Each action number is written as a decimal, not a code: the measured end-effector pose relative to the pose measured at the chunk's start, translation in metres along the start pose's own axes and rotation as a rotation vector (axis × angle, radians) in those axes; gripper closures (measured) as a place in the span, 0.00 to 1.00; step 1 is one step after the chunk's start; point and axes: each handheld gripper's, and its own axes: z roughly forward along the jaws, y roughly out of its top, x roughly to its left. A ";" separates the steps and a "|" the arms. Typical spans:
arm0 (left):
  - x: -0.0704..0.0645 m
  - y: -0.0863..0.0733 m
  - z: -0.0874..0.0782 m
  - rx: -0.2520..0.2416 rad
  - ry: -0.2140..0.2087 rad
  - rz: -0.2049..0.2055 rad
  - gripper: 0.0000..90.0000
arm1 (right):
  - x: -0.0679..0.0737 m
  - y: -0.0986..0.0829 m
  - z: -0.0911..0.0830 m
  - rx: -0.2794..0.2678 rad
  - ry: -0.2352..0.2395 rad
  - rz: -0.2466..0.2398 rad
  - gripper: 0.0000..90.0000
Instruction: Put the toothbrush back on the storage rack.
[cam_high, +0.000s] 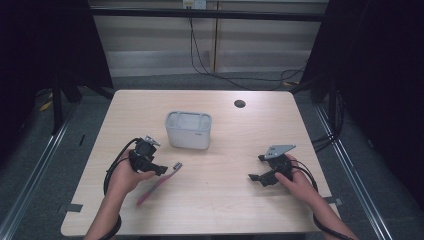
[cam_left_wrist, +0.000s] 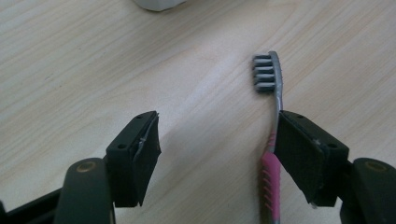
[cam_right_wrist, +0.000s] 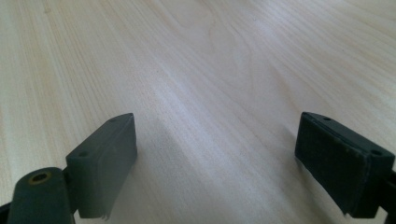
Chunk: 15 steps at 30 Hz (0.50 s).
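Left gripper view: my left gripper (cam_left_wrist: 215, 149) fingers spread, toothbrush (cam_left_wrist: 275, 140) at frame right, ungrasped; next I centre, close. Right gripper (cam_right_wrist: 217, 161) fingers spread, idle.

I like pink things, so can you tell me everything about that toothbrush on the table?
The toothbrush looks plastic, with a pink handle, a grey neck and grey bristles in rows. It lies flat on the wooden table, head pointing toward the white tub but apart from it. The open left gripper is around it, one pad right beside the neck; whether it touches, I cannot tell.
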 end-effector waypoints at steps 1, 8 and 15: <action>0.000 0.000 0.000 0.000 0.000 0.000 0.34 | 0.000 0.000 0.000 0.000 0.000 0.000 0.14; -0.006 0.007 0.004 0.026 -0.014 0.011 0.37 | 0.000 0.000 0.000 0.000 0.000 0.000 0.14; -0.012 0.015 0.009 0.080 -0.021 0.037 0.41 | 0.000 0.000 0.000 0.000 0.000 0.000 0.14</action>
